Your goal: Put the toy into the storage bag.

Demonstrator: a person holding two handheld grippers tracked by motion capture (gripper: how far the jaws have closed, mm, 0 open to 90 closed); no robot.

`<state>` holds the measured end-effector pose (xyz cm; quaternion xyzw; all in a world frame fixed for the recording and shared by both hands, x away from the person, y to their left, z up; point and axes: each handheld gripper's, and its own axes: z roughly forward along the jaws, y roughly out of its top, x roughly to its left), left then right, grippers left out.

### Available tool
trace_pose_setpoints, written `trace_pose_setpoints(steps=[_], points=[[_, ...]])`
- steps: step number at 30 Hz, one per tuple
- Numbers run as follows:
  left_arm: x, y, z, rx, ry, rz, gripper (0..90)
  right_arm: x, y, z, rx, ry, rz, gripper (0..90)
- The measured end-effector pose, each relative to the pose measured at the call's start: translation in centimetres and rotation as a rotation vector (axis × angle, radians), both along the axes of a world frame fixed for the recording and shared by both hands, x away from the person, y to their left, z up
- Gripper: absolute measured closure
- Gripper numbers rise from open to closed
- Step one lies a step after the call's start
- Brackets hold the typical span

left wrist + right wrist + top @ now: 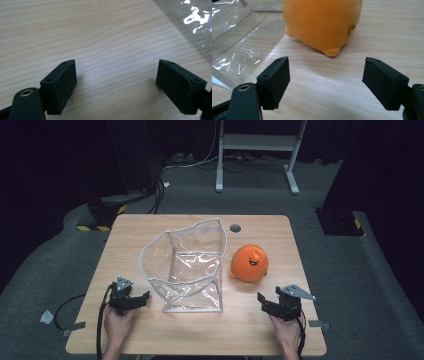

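A clear plastic bag (187,265) with a white rim stands open in the middle of the wooden table (265,330). To its right sits a round orange plush toy (249,263) with a small face. My left gripper (134,301) rests near the table's front left, open, with bare wood between its jaws; the bag's edge (197,22) lies off to the upper right in the left gripper view. Near the front right, my right gripper (266,304) is open and points at the plush toy (322,22), which sits a short way ahead. The bag (234,35) lies to the left there.
A small dark round grommet (235,228) is set in the table's far edge. Beyond the table are a white desk frame (257,150), cables on the grey floor, and black stands at both sides.
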<state>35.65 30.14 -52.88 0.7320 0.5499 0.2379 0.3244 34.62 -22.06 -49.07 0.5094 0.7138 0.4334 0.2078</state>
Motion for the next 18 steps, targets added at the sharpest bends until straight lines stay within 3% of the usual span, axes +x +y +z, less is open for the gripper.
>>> trace_pose_setpoints(steps=[18], points=[[0.00,0.00,0.00,0.000,0.000,0.000,17.0,0.38,0.33,1.03,0.008,-0.023,0.008,21.7]])
